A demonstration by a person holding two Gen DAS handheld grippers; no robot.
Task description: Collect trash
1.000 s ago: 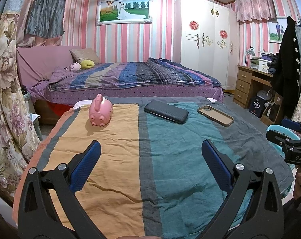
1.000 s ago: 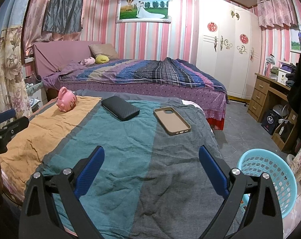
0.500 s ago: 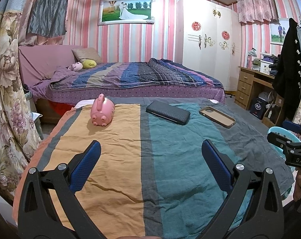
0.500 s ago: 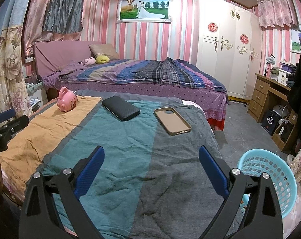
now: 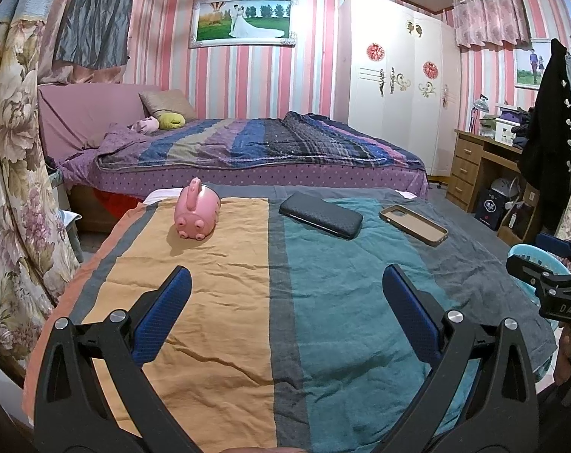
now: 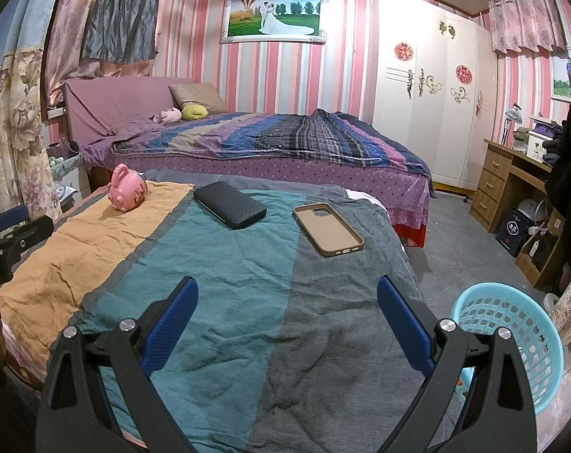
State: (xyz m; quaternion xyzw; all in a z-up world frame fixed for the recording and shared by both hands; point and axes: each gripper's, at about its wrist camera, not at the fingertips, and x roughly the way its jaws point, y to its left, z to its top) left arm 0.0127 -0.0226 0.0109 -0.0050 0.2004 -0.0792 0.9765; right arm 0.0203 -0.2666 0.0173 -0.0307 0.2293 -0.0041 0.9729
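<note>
I hold my left gripper point(image 5: 285, 290) and right gripper point(image 6: 287, 298) above the cloth's point(image 6: 225, 283) near edge, jaws wide, empty. Along its far edge lie a pink pig point(image 6: 127, 188), a black case point(image 6: 229, 204) and a tan case point(image 6: 327, 229), apart. The basket point(image 6: 512, 336) stands on the floor off the right edge.

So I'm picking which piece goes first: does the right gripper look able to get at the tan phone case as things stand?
Probably yes. The right gripper is open and empty, and only bare cloth lies between it and the tan phone case. The black wallet sits apart, to the case's left.
</note>
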